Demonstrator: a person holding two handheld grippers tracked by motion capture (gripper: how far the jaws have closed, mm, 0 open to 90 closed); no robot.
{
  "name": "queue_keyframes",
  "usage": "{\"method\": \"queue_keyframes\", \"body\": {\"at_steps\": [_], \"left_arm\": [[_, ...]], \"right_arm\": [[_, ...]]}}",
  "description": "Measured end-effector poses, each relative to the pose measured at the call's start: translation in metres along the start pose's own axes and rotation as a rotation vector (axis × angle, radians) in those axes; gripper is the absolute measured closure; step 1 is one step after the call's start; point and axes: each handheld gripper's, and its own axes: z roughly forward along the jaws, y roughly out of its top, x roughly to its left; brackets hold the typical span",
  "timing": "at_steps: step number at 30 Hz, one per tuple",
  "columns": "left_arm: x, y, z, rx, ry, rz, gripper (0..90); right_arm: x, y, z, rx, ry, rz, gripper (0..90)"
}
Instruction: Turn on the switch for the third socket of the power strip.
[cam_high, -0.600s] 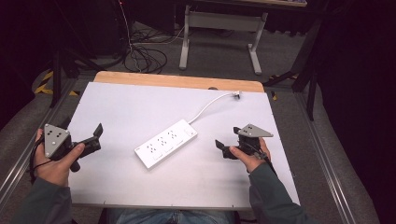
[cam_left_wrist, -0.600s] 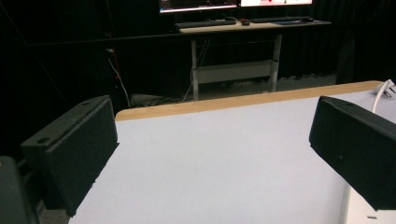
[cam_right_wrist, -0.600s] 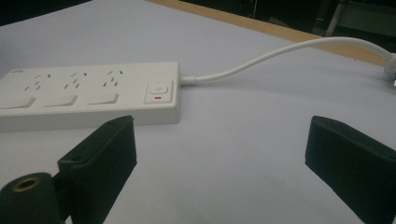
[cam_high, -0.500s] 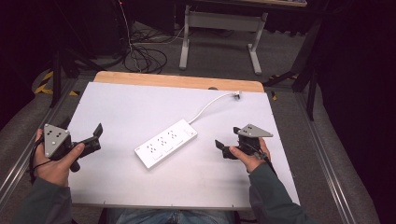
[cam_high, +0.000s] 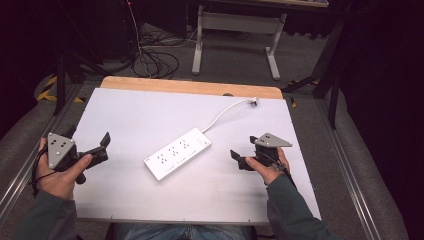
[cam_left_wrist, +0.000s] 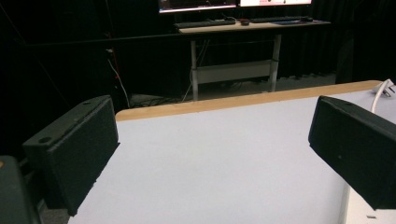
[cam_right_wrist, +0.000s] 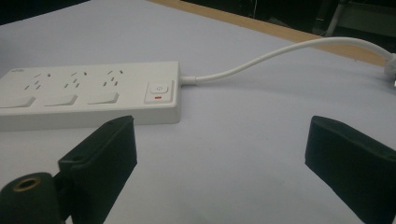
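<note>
Jaws on the right gripper (cam_right_wrist: 219, 154) are standing wide apart, the power strip (cam_right_wrist: 88, 95) lying just beyond its left finger (cam_right_wrist: 100, 154). A good grasp is probably needing a square approach across the strip's narrow body. The left gripper (cam_left_wrist: 210, 154), also spread, is facing bare table (cam_left_wrist: 219, 154). The cord's (cam_right_wrist: 280, 53) plug is running out of frame.
</note>
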Motion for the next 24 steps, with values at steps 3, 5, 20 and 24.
{"method": "queue_keyframes", "body": {"at_steps": [3, 5, 20, 24], "left_arm": [[-0.0001, -0.0001, 0.0002, 0.004, -0.002, -0.005, 2.3], [-0.0001, -0.0001, 0.0003, 0.001, -0.001, -0.005, 2.3], [0.0003, 0.0011, -0.0016, -0.011, 0.008, -0.001, 12.0], [0.0002, 0.0009, -0.0014, 0.009, 0.004, 0.007, 21.5]], "right_arm": [[-0.0002, -0.0003, 0.0005, 0.004, 0.001, -0.002, 9.7], [-0.0001, -0.0004, 0.0006, 0.006, 0.001, -0.001, 9.7], [-0.0006, -0.0003, 0.0005, 0.004, -0.006, -0.001, 9.9], [-0.0003, -0.0001, 0.0004, 0.003, -0.005, -0.001, 10.0]]}}
